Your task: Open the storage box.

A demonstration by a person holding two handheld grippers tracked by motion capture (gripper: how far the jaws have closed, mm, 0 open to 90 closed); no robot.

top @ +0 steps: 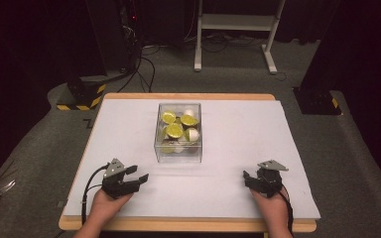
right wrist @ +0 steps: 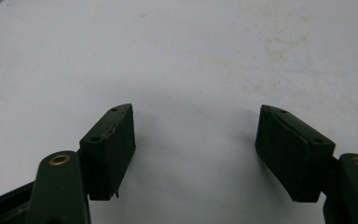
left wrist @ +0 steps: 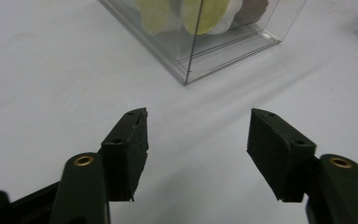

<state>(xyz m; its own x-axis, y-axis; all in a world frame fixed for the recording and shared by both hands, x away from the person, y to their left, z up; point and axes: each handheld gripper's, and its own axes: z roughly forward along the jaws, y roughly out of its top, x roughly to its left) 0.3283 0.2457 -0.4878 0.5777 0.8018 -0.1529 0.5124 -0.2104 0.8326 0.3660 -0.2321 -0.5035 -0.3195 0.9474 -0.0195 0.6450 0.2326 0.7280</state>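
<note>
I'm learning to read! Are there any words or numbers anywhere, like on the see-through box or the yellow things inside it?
No words or numbers can be read anywhere.
clear box: no label.
yellow-topped capsules: any print is too small to tell.
white tabletop: a dark mark at its left edge, too small to read.

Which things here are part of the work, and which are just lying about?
Part of the work: clear box of yellow and white capsules; left gripper and right gripper, both open and empty.

Lying about: white frame, cables, and striped block on the floor.
</note>
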